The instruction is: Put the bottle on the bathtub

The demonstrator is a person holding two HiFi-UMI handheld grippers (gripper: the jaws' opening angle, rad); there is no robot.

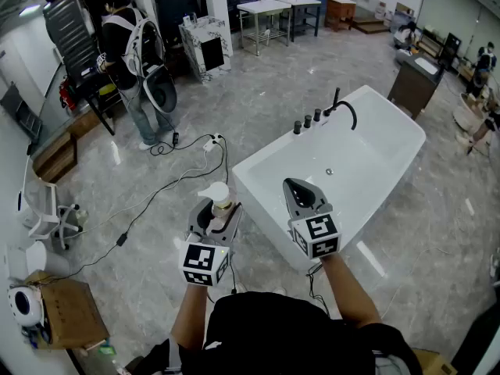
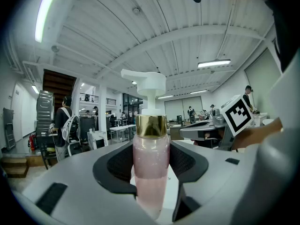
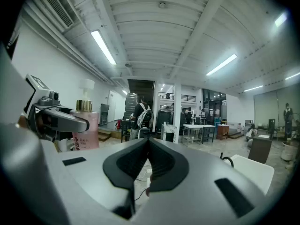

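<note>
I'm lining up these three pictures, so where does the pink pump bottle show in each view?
Head view: the pump bottle is lower centre, in the left gripper tongs, beside the bathtub near corner.
Left gripper view: dead centre, between the tongs.
Right gripper view: far left.
Shared landmark: the person with the white backpack.

Bright, even under ceiling strip lights (image 3: 107, 47); soft glare off glossy floor (image 1: 258, 108); heavy fisheye bending, dark vignetted corners.
</note>
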